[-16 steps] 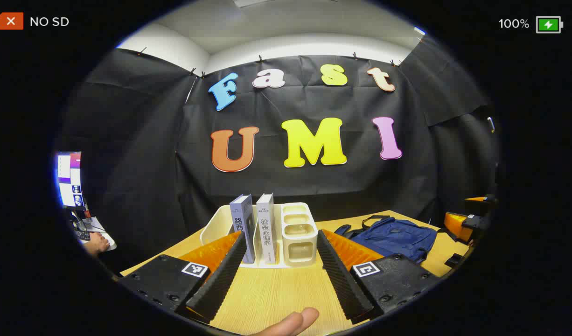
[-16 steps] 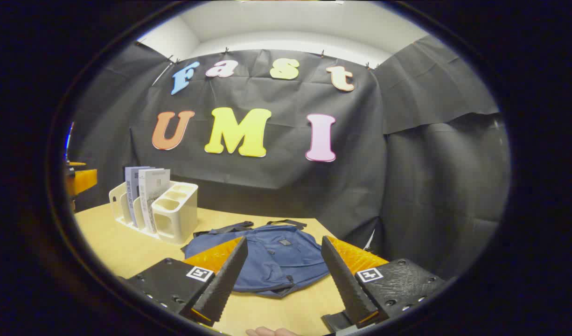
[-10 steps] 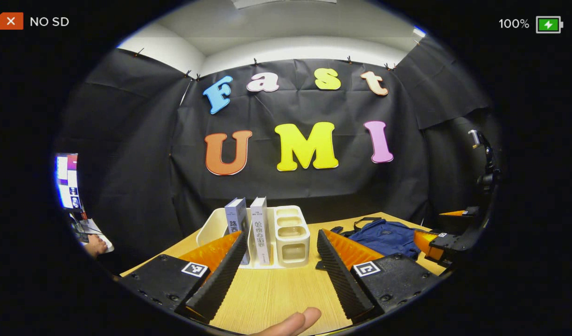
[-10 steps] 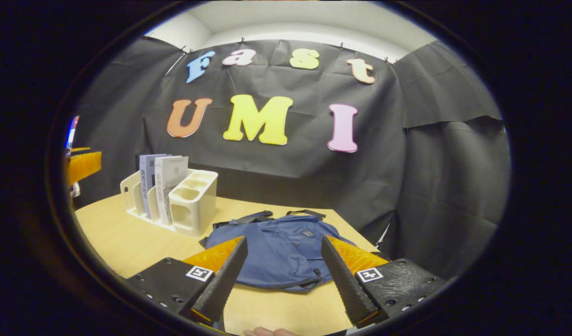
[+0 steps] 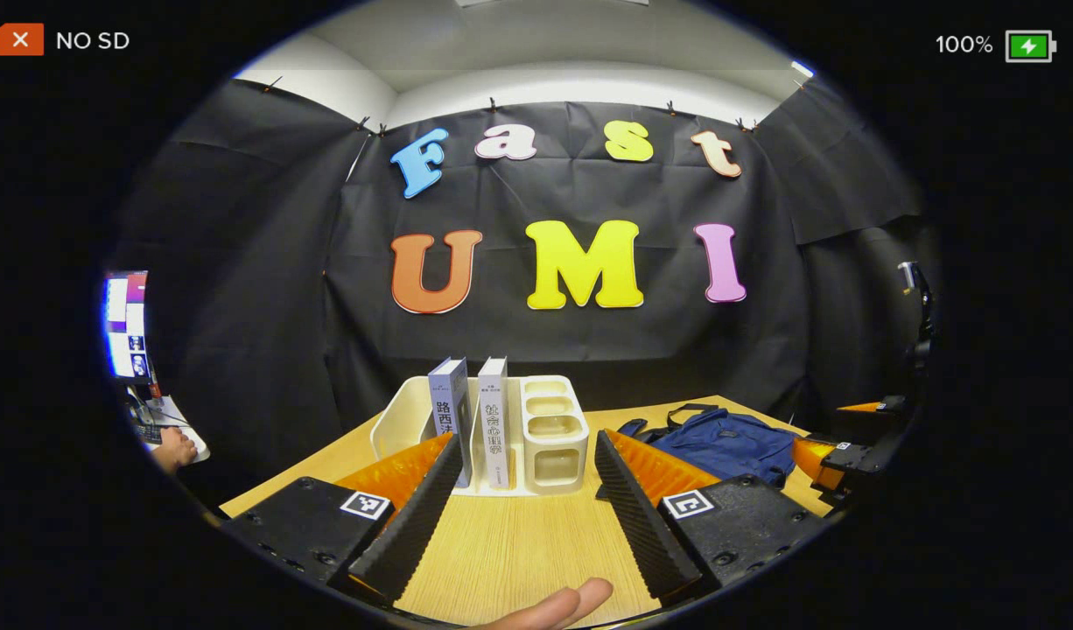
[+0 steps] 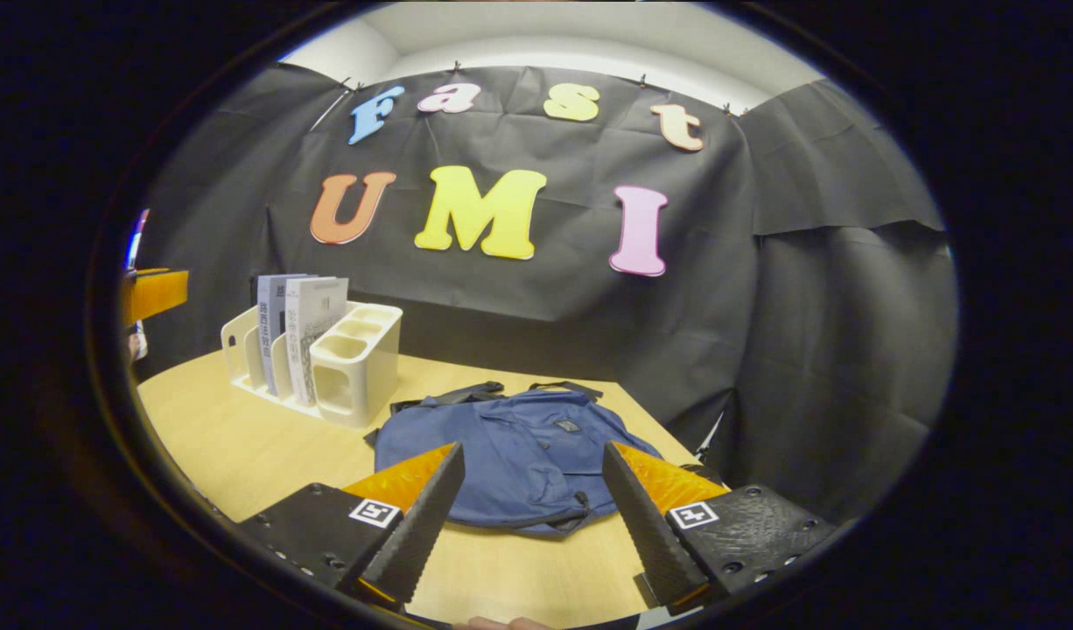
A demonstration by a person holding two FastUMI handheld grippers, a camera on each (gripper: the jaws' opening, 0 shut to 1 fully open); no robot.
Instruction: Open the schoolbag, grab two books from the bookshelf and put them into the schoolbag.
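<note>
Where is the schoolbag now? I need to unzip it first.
In the right gripper view, the blue schoolbag lies flat on the wooden table, just right of the white bookshelf, ahead of the open right gripper.

L gripper (image 5: 526,499) – jaws wide apart, nothing held, R gripper (image 6: 529,512) same, fingertip (image 5: 564,605) under L.

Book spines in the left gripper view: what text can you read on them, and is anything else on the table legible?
"路西": spine of the left book; a third character below is unclear.
"社会心理学": spine of the right book, as best it reads; the small print above it is too small.
Schoolbag: its small front patch is too small to read.
</note>
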